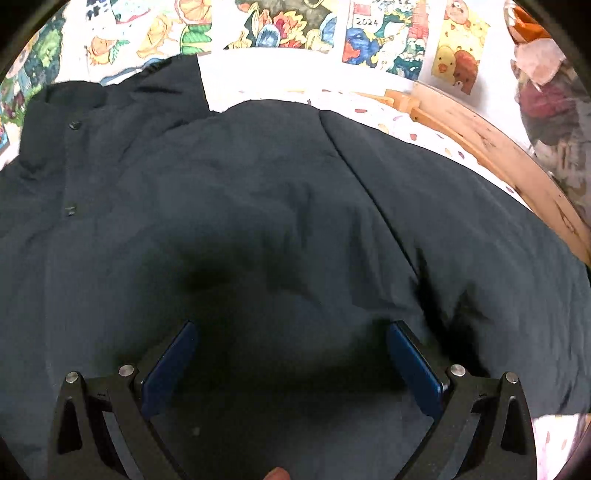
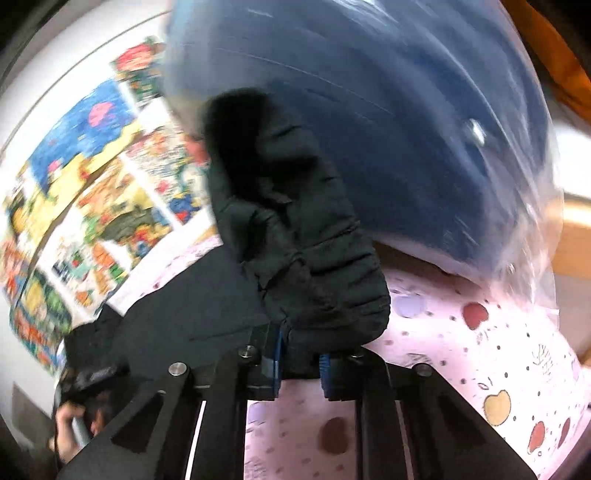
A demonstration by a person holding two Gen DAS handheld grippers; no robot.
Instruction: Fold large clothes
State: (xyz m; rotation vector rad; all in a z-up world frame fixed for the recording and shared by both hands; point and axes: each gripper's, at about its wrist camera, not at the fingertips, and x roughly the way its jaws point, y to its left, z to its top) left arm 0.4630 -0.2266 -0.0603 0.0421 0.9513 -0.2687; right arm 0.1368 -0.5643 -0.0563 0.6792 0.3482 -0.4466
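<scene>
a: as far as a count goes, what is there?

b: one coat [image 1: 258, 206], dark navy and puffy, two snaps [image 1: 75, 125] down its left side, two grippers, one big blue bundle in clear plastic [image 2: 388, 122].

a: and the surface, the room?

b: a bed with a white sheet [image 2: 480, 350] dotted with apples and small spots. a wooden rail [image 1: 491, 147] runs along the far right edge. the far wall is covered in bright cartoon posters [image 1: 288, 22], too many and too blurred to count.

a: how does the coat lie?

b: spread across the bed, filling most of the left wrist view, creased, with a seam running near to far on the right. its collar end is at the far left.

a: the tools?

b: the left gripper [image 1: 291, 354] hovers over the coat, jaws wide, nothing between the blue pads [image 1: 170, 365]. the right gripper [image 2: 301, 363] is clamped narrow on a quilted fold of the coat, which stands up in front of the bundle.
</scene>
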